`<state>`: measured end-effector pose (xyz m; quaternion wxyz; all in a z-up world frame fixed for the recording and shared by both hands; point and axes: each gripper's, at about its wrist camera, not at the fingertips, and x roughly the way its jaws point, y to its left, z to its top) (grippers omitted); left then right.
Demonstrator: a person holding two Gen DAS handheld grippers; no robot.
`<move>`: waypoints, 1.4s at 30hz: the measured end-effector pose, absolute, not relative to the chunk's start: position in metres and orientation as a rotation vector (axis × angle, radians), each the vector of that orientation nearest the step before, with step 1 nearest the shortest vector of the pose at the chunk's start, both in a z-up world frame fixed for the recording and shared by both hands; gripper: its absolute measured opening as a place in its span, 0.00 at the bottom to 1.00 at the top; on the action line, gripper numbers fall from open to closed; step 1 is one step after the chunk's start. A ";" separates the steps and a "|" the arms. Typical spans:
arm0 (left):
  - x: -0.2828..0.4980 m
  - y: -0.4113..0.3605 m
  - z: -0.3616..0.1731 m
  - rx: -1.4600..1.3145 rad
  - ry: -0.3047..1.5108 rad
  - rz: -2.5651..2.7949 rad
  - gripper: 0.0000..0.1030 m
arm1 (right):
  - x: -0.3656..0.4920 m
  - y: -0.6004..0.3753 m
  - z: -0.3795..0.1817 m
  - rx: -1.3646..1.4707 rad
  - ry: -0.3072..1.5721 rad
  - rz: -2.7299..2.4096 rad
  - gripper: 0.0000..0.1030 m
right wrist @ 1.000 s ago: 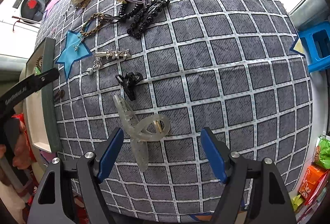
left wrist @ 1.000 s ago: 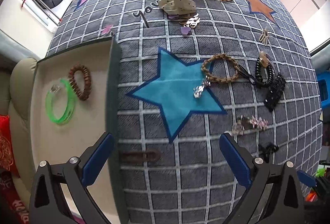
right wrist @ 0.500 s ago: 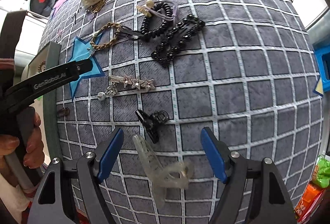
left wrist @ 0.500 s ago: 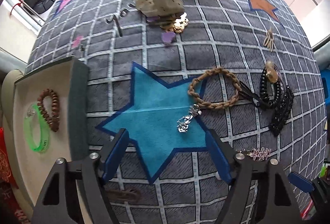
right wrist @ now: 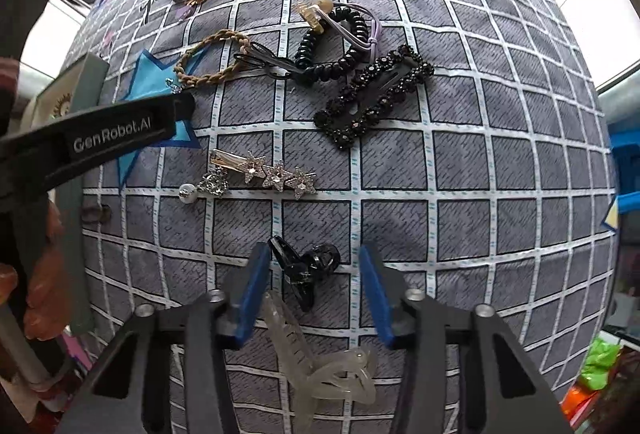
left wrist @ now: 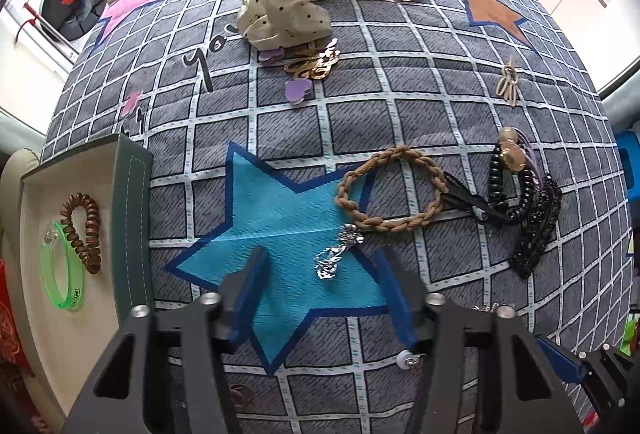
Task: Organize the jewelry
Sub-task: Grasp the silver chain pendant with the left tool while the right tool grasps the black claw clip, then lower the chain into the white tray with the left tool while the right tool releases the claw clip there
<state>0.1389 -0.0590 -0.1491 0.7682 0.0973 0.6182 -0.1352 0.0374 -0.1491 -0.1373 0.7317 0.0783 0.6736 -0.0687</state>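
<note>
At the far left, the open tray [left wrist: 60,354] sits against the edge of the grid-patterned cloth [left wrist: 360,122] and holds 2 pieces, a green bangle [left wrist: 60,274] and a brown coil tie [left wrist: 82,230]; it reads as the place where sorted items go, which is why it lies close beside the scattered pieces. Next to the right, the left gripper [left wrist: 326,274] points down over the blue star patch [left wrist: 276,230], its jaws at a middling gap and closing, with the small silver earring [left wrist: 334,256] between the pads but not yet pressed; this looks like a pick lined up. Just beyond lies the braided tan band [left wrist: 390,190], then a tangle of black hair ties [left wrist: 516,190].

In the right wrist view, the right gripper [right wrist: 314,294] also points down with jaws half-wide and closing, straddling the black claw clip [right wrist: 306,266]; the pads stand clear of it on both sides. The clear claw clip [right wrist: 320,358] lies nearer the camera, partly behind the fingers.

A small brown clip [left wrist: 240,396] is half hidden under the left gripper's frame. The tray's near end is cut off, so any other compartments cannot be told.
</note>
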 end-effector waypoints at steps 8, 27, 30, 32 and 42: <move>0.136 -0.066 -0.145 0.191 1.344 -0.338 0.14 | 0.033 -0.160 -0.135 0.206 1.468 -0.159 0.25; 0.111 -0.012 -0.088 0.087 1.277 -0.353 0.14 | 0.014 -0.187 -0.082 0.364 1.417 -0.117 0.25; 0.106 0.000 -0.080 0.074 1.267 -0.341 0.14 | 0.016 -0.182 -0.078 0.363 1.416 -0.112 0.25; 0.102 0.009 -0.075 0.065 1.259 -0.332 0.14 | 0.020 -0.177 -0.077 0.360 1.417 -0.107 0.25; 0.091 0.069 -0.060 -0.004 1.234 -0.252 0.14 | 0.038 -0.135 -0.061 0.304 1.411 -0.036 0.25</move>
